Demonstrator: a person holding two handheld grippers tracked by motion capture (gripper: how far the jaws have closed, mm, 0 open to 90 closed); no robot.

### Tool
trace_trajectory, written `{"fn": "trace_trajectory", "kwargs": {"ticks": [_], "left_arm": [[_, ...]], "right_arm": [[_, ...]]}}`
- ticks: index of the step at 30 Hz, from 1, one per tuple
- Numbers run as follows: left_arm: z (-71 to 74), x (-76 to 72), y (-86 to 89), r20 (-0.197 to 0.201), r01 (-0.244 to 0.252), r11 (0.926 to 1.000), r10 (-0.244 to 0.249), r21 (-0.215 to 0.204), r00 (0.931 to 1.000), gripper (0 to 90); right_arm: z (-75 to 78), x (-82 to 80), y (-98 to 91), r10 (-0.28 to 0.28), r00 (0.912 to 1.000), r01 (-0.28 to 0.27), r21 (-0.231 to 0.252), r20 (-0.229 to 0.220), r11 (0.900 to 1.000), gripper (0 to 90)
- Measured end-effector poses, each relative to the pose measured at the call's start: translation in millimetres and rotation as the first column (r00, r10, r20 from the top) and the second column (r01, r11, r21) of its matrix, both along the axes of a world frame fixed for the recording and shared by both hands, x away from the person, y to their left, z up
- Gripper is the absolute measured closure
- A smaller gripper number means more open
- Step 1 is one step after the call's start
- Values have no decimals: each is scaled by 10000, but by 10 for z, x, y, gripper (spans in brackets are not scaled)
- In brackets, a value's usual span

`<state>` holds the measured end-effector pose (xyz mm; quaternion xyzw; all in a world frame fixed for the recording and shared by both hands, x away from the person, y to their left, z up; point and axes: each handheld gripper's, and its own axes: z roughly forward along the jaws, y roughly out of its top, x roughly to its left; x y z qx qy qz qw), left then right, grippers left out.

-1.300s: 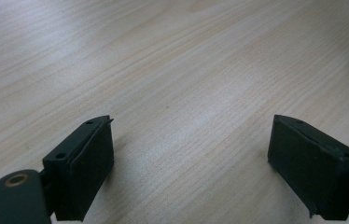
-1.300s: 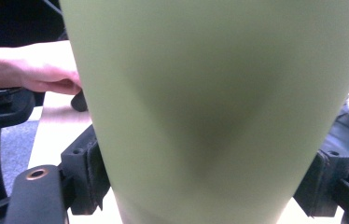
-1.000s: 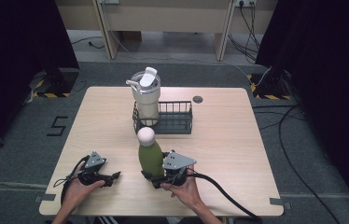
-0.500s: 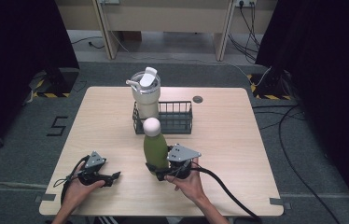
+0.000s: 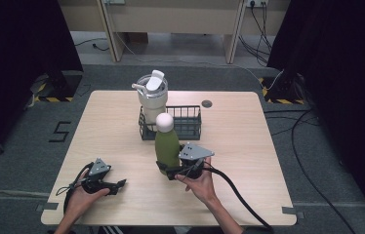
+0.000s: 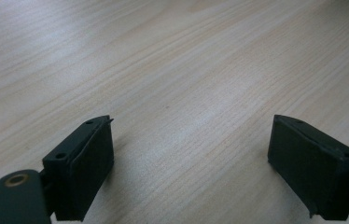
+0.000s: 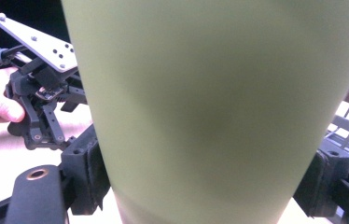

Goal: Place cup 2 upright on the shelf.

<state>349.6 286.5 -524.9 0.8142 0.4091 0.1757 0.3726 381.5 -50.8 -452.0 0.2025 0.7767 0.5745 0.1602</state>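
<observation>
Near the front-middle of the light wooden table (image 5: 249,146), an olive-green, smooth-walled bottle with a round white cap (image 5: 167,146) stands upright, clamped low on its body by the right gripper (image 5: 167,171). Matte finish, body widens a bit from base up toward the shoulder, cap is a white ball-like dome. In the right gripper view the green wall (image 7: 210,93) sits dead centre btwn the two black jaws, pads pressed against it on both sides, so the right gripper is pinching the bottle near its base. The gripper comes in from the person's side w/ its grey three-cornered plate on top and a thick black cable trailing back to the table's front edge.

Just behind the bottle: a black wire basket (image 5: 185,124), w/ a cream-white tumbler with a flip lid and handle (image 5: 152,97) standing at its left end. The bottle's cap overlaps the basket's front rim in the high view; can't tell if they touch.

The left gripper (image 5: 119,184) lies low over the table at front left, well apart from the bottle, jaws spread wide w/ bare wood btwn them in the left gripper view (image 6: 191,154).
</observation>
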Motion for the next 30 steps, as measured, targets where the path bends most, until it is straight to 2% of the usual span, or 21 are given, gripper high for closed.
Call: {"fn": "trace_trajectory", "kwargs": {"ticks": [11, 30], "left_arm": [[0, 0, -1, 2, -5, 10000, 5, -6, 10000, 137], [0, 0, 0, 0, -4, 10000, 4, -10, 10000, 137]], "right_arm": [[70, 126, -111, -494, 9988, 493, 101, 19, 9987, 208], [232, 342, -342, -1438, 9896, 1437, 79, 80, 9896, 208]]}}
